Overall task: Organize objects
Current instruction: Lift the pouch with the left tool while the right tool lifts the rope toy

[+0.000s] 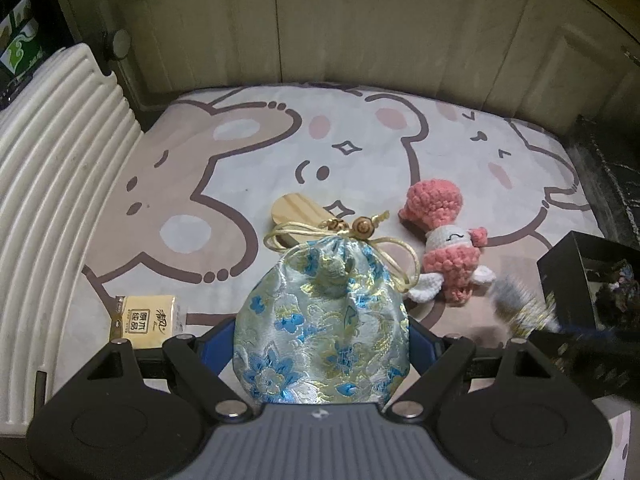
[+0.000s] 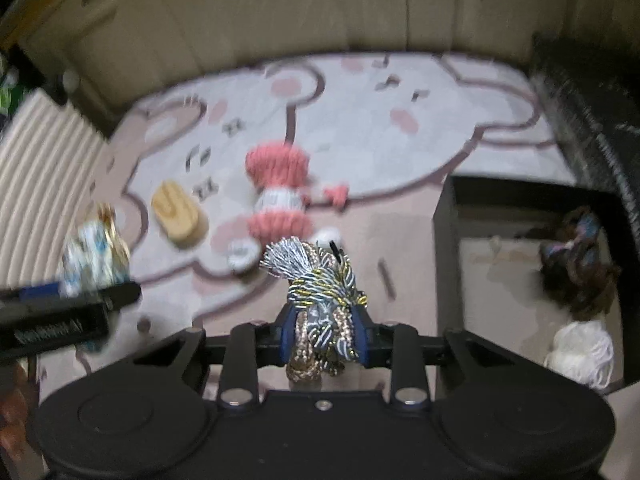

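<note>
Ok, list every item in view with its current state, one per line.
left hand-held gripper: closed on the brocade pouch.
brocade pouch: drawstring pulled shut, held.
right hand-held gripper: clamped on the tassel bundle.
tassel bundle: gripped, fringe sticking forward.
crochet doll: lying on the mat, untouched.
wooden block: lying on the mat.
tissue pack: flat on the mat, sealed.
black box: open, already holding items.
</note>
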### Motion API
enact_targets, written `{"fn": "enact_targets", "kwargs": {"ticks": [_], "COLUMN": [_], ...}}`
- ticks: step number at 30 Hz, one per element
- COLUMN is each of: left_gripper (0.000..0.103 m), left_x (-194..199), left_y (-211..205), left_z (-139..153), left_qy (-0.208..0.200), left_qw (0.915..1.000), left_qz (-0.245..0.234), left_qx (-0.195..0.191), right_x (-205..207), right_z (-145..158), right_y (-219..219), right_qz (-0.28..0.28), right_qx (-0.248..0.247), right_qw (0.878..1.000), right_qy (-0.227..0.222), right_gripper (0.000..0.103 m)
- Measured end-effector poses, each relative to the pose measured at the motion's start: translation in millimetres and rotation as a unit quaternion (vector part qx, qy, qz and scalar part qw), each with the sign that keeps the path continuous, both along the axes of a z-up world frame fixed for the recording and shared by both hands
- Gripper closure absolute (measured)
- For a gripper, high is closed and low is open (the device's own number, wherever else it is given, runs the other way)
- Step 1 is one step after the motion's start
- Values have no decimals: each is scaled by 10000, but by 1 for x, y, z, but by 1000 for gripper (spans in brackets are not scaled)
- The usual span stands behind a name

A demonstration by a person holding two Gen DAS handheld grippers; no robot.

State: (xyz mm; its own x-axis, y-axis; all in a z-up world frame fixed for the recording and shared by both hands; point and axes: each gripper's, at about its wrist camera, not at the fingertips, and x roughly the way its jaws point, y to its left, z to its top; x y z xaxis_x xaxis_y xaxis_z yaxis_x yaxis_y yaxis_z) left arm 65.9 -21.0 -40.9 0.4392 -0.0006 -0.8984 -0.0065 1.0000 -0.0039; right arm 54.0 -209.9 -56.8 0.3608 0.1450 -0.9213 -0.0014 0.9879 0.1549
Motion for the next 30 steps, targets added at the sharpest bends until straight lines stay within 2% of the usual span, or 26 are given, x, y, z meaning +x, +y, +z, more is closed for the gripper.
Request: {"fn": "enact_targets", "kwargs": {"ticks": [4, 10, 17, 22, 30], "left_gripper": [18, 18, 18, 18, 18], "left_x": [0, 5, 8, 7, 3], "left_y": [0, 1, 0, 1, 6], "left_z": [1, -3, -8, -7, 4], "left_qy": [-28, 15, 80, 58, -84], "left_qw": [10000, 10000, 9999, 9999, 9999], "left_qz": [-16, -35, -98, -84, 64], "left_qx": [-6, -70, -98, -82, -25], "right_x": [2, 5, 9, 9, 5], "right_z": [-21, -46, -58, -48, -13], "right_y": [9, 23, 26, 25, 17], "right_qz": [197, 573, 661, 673, 367], "right_qx": [-176, -494, -461, -565, -234], "right_qw": [9988, 9940, 9922, 9935, 9989], "right_qy": [409, 785, 947, 725, 176], "right_gripper": [72, 69, 64, 67, 67]}}
